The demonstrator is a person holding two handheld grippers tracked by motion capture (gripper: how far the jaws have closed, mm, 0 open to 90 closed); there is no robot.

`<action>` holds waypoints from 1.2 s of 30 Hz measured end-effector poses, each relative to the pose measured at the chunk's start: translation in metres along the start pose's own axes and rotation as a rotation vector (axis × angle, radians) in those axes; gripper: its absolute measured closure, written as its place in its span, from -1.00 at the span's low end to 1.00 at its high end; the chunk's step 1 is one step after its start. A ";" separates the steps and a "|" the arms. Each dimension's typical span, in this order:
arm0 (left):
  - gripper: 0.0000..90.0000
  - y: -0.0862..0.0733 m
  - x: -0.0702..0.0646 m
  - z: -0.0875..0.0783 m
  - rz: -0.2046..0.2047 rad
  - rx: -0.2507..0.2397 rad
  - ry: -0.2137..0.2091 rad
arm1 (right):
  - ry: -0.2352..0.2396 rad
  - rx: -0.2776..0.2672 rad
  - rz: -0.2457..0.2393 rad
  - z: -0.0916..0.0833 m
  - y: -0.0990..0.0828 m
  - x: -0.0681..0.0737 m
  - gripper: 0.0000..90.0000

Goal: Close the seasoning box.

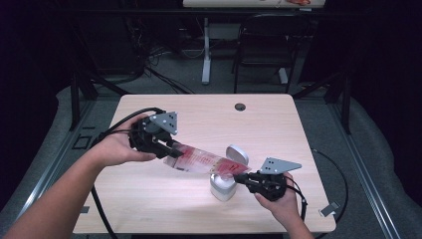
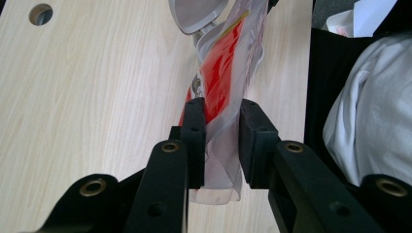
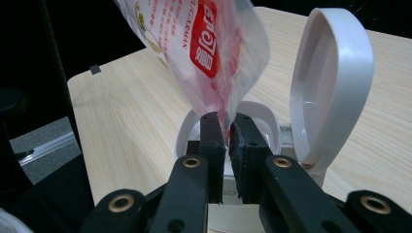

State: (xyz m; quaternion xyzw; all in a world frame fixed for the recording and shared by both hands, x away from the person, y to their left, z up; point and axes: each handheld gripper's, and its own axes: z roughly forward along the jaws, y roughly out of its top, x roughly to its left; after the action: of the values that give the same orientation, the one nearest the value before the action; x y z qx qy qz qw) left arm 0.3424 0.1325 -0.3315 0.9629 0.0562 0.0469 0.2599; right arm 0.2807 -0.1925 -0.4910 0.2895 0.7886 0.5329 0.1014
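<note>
The pale wooden surface (image 1: 149,199) carries one standing thing, a small white container (image 1: 222,186) near its front edge, just ahead of the person's right hand. Its hinged lid (image 1: 237,154) is tipped back and stands open, which leaves the mouth free to receive something from above.

Over it stretches a clear plastic packet (image 1: 201,162) with red print, held in the air between the two grippers and slanting down from left to right. That tilt looks deliberate: the low end hangs right over the open mouth, so whatever is inside would slide toward the container.

The left gripper (image 1: 171,149) grasps the raised end; in the left gripper view its fingers (image 2: 194,141) pinch the crumpled film between them, keeping that end high and the packet taut.

The right gripper (image 1: 242,178) works the low end. In the right gripper view the packet's lower corner drops between its fingers (image 3: 212,141), which stand close on either side with a narrow gap; whether the pads truly press the film cannot be told. Held there, they seem to steer the corner into the mouth rather than carry the weight.
</note>
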 end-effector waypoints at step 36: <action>0.67 -0.014 0.002 0.002 -0.023 -0.014 -0.009 | -0.007 0.030 -0.024 0.006 0.000 0.001 0.94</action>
State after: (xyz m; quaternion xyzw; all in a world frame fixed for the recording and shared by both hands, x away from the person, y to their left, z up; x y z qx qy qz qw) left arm 0.3433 0.1441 -0.3402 0.9606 0.0657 0.0400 0.2672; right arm 0.2825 -0.1873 -0.4935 0.2833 0.7995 0.5189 0.1060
